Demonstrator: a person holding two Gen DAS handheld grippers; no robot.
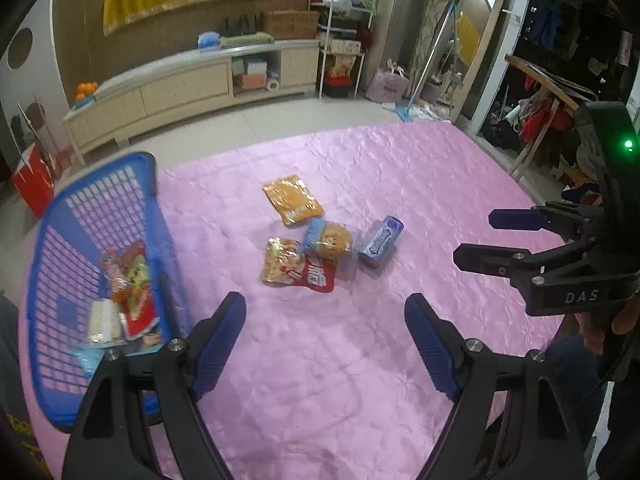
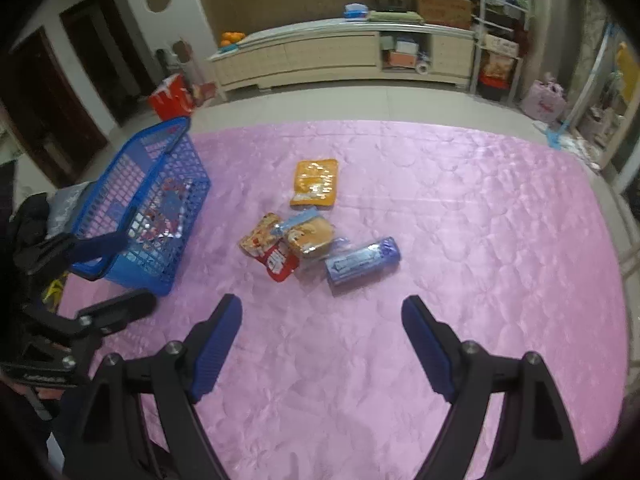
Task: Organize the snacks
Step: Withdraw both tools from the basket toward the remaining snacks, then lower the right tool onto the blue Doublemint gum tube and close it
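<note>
Hovering over the wide pink quilted surface [image 2: 460, 216], you have both tools up and empty, so this looks like the gap between one drop and the next pick. Biggest thing on it is the blue plastic mesh basket [image 2: 188, 200] at your left, already holding a few wrapped snacks [image 1: 128, 280], so part of the sorting is done.

Your left hand-held gripper [image 1: 326, 304] sits just beside the basket's near corner, fingers spread wide with nothing between them. Your right hand-held gripper [image 2: 322, 308] is likewise spread and empty, aimed at the loose pile ahead.

Four snacks remain out on the surface, near the middle. The orange flat foil pouch [image 2: 316, 182] lies alone, a little beyond the rest. The blue cylindrical wrapped roll [image 2: 362, 260] lies on its side at the right of the cluster, closest to your right tool. The red and gold crinkly snack bag [image 2: 270, 250] lies flat at the left, and the clear-wrapped tan bread bun with a blue label [image 2: 310, 234] rests partly on top of it, touching the roll's wrapper or nearly so.

My read: go for the roll next with the right. Come down across its narrow width, not its length, and close gently, since a round body may roll away.
</note>
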